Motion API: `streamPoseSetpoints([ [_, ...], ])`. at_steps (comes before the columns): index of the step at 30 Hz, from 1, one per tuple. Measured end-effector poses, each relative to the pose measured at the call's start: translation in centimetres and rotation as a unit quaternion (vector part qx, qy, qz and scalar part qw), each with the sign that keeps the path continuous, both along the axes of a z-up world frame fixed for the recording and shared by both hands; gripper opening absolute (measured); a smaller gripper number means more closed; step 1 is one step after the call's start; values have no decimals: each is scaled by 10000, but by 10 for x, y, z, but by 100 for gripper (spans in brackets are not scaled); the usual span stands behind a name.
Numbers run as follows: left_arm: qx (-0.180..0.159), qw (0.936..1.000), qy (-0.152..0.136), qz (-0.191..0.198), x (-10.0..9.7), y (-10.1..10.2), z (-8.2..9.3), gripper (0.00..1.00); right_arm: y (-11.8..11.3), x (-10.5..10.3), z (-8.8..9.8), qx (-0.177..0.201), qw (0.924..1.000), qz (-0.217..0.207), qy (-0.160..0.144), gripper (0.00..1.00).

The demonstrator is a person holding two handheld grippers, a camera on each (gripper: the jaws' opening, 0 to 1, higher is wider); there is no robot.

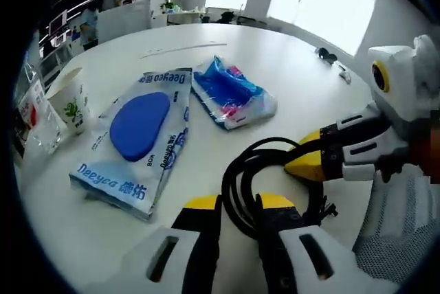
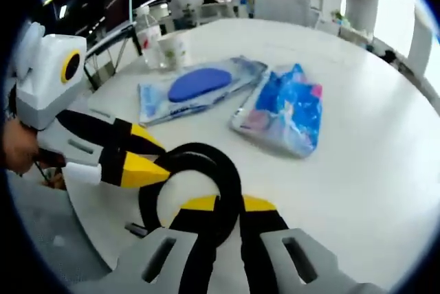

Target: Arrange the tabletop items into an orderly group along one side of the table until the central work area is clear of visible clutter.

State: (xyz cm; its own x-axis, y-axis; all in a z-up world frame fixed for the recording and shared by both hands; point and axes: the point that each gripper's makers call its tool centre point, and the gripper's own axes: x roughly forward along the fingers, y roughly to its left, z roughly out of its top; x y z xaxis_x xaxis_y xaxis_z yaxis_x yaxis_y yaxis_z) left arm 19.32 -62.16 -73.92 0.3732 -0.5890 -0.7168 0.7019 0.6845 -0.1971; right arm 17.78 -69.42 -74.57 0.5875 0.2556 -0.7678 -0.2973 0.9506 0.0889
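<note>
Both your grippers, left (image 1: 237,206) and right (image 2: 223,208), were pinching that coiled black cable (image 1: 265,177); pull apart and it'd uncoil into the Deeyea wipes pack (image 1: 137,139)

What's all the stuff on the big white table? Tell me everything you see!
black cable: one, black, coiled near the table edge, between both claws
wet wipes pack: one, clear with blue oval, lying flat
blue packet: one, blue with pink, beside the wipes pack
paper cup: one, white with green print, by the far edge
table: one, white, round
left claw: yellow tips, shut on the cable
right claw: yellow tips, shut on the cable
</note>
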Motion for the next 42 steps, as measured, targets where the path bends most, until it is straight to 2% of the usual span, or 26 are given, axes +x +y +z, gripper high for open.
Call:
streamPoseSetpoints([
  [9,207,9989,-325,-276,4,-3,-2,17,0,0,0,-64,10000,13,-13,8],
  [26,208,9991,-297,-228,3,-1,-1,17,1,-2,1,-65,9996,272,27,9],
  [31,123,9992,-345,-146,7,0,3,16,0,-3,5,-127,9987,463,-180,12],
  [42,-37,9990,-444,-77,16,-7,16,16,-10,4,22,61,9987,415,-306,21],
])
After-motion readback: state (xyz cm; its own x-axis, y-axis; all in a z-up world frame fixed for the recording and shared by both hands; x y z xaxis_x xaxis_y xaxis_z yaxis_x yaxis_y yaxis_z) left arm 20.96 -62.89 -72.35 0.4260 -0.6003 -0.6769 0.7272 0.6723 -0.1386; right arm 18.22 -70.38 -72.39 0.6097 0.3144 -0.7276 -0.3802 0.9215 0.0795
